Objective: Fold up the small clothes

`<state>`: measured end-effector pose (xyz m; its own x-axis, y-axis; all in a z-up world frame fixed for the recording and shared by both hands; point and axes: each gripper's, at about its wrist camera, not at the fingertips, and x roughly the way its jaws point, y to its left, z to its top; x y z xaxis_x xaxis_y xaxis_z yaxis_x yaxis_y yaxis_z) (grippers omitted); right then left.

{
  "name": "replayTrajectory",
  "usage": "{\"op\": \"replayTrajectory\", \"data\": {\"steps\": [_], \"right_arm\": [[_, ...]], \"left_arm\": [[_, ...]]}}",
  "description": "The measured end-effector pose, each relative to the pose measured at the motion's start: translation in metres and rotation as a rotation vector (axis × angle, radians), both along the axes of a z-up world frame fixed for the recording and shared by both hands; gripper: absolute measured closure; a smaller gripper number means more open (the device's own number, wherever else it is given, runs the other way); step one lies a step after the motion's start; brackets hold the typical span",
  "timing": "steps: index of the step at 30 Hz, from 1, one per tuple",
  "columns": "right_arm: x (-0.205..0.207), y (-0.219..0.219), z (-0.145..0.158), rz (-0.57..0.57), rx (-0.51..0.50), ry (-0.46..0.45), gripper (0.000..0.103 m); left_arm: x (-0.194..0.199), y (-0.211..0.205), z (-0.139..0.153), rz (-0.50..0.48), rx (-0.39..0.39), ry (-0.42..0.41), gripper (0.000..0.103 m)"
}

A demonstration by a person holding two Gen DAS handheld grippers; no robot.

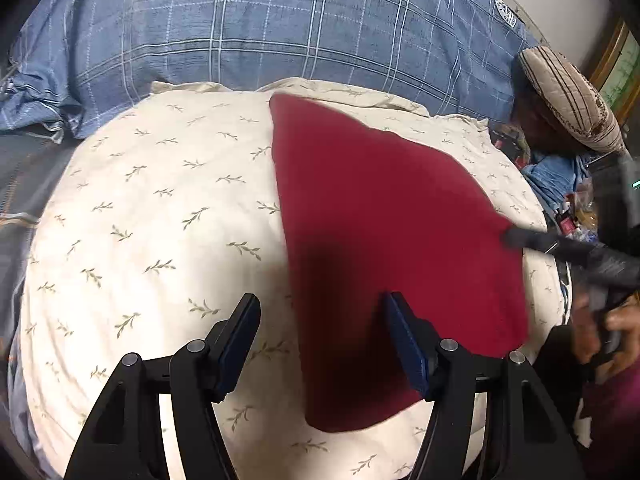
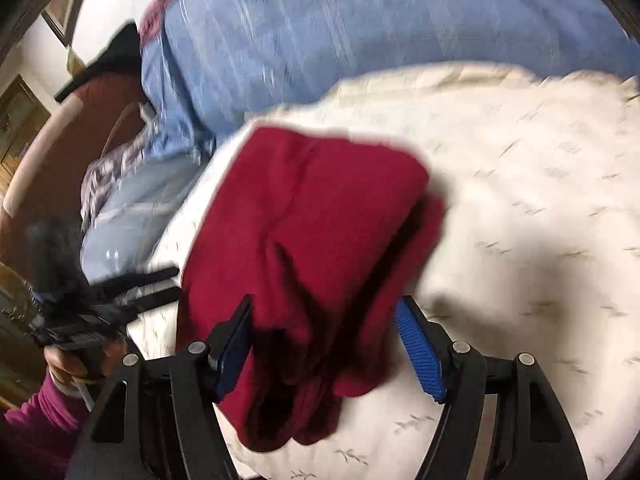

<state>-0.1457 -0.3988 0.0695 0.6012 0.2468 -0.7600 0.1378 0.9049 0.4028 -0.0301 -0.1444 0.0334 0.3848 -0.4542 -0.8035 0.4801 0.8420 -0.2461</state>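
Covering most of both views, a cream quilt (image 1: 160, 208) printed with small leafy sprigs lies spread over the bed, with a blue plaid duvet (image 1: 280, 28) bunched along its far edge and a striped beige cushion (image 1: 568, 96) at the far right in the left wrist view. On the cream quilt lies the red garment (image 1: 384, 240), a dark red knitted piece; from the left wrist camera it looks flat and roughly triangular, while the blurred right wrist view shows it as a doubled-over bundle with soft creases. The left gripper (image 1: 320, 344) hangs above the garment's near left edge with its jaws apart, nothing pressed between the pads, its right finger over the red cloth and its left finger over bare quilt. The right gripper (image 2: 324, 344) has its jaws spread to either side of the bundle's near end; the cloth sits between the blue pads (image 2: 420, 352), but blur makes it impossible to tell whether they press on it. A hand (image 2: 76, 360) in a magenta sleeve (image 2: 36, 428) holds the left gripper's handle.
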Motion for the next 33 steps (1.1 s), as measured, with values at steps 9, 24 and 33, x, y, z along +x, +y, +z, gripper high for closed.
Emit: {"op": "replayTrajectory", "data": {"steps": [9,24,33], "right_arm": [[0.045,0.064,-0.008,0.101,-0.342,0.043,0.067],[-0.013,0.07,0.0,-0.048,-0.307,-0.042,0.04],[-0.024,0.081,-0.006,-0.141,-0.389,-0.025,0.024]], "left_arm": [[-0.021,-0.034,-0.004,0.002,0.12,-0.185,0.037],[-0.084,-0.03,0.003,0.114,0.138,-0.356,0.037],[-0.102,-0.021,0.011,0.147,0.131,-0.37,0.037]]}}
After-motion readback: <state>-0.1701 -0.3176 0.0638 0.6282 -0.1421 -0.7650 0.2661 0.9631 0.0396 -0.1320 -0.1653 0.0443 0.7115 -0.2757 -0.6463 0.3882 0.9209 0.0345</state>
